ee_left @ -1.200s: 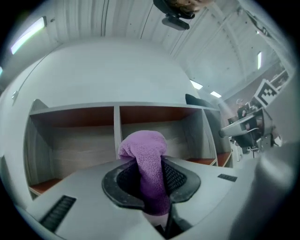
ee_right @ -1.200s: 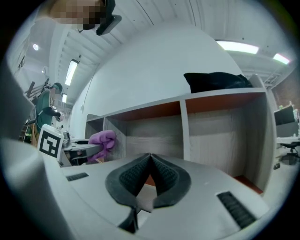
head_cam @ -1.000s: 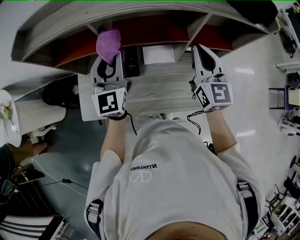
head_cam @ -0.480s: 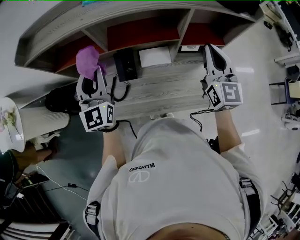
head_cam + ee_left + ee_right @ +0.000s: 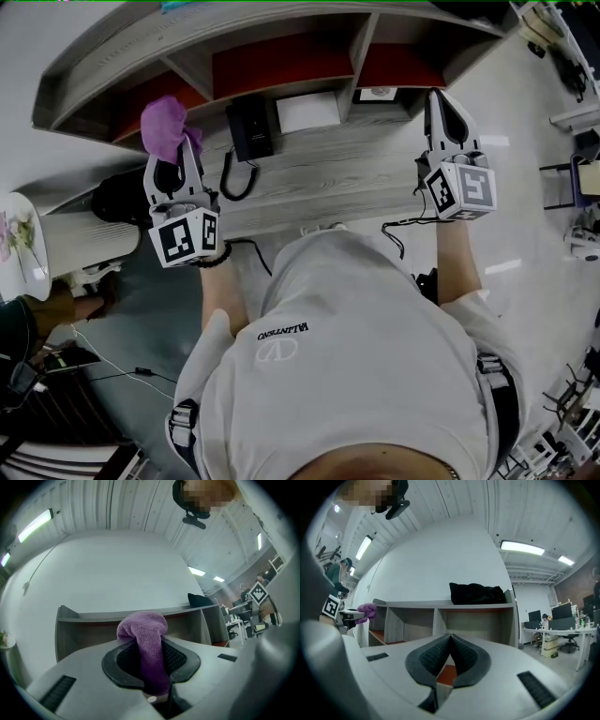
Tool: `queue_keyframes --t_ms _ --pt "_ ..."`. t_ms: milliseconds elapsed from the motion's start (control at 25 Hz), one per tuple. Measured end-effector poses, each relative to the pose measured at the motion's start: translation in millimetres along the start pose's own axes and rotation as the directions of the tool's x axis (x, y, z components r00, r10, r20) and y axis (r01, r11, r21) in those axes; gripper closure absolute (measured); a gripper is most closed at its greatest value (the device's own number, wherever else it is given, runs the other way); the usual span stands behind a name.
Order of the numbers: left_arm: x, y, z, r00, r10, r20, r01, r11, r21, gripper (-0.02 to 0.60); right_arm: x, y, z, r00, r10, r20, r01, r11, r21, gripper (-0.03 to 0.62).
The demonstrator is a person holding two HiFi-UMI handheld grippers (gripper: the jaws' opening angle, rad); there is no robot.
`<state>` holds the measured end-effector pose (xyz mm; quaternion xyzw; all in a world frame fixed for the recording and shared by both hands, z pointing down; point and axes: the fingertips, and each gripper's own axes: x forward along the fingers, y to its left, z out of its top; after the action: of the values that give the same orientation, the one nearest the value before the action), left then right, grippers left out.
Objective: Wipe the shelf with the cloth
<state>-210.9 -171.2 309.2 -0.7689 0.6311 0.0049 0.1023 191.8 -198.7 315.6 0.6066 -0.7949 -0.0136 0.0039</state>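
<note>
The left hand-held gripper is clenched on the purple cloth, at the shelf's left compartment. The right hand-held gripper is closed, empty. Recommended: press the bunched cloth onto the compartment floor and stroke evenly with a firm grip.

The fluffy purple terry cloth sits at 11 o'clock in the head view. The long wooden shelf unit is pale grey with streaky grain and red-orange compartment backs. The left gripper and right gripper are light grey with black ribbed pads, and their cubes bear black-and-white square markers. The person's T-shirt is white with small black print.
</note>
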Motion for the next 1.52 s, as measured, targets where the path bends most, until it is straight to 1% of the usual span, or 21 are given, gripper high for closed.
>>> queue_keyframes --t_ms 520,1240,1520 --pt "-2.5 -5.1 5.7 1.0 0.013 0.006 -0.013 1.0 -0.003 0.495 -1.1 -2.2 -0.1 1.0 0.009 0.0 -0.009 1.0 0.013 0.595" --pt "-1.4 -5.8 7.1 1.0 0.022 0.007 -0.022 1.0 0.005 0.495 -5.9 -10.4 2.7 1.0 -0.023 0.014 0.023 1.0 0.001 0.597" --pt "-2.4 -6.0 8.0 1.0 0.027 0.009 -0.027 1.0 0.008 0.495 -5.9 -8.4 1.8 1.0 -0.011 0.008 0.011 1.0 -0.001 0.597"
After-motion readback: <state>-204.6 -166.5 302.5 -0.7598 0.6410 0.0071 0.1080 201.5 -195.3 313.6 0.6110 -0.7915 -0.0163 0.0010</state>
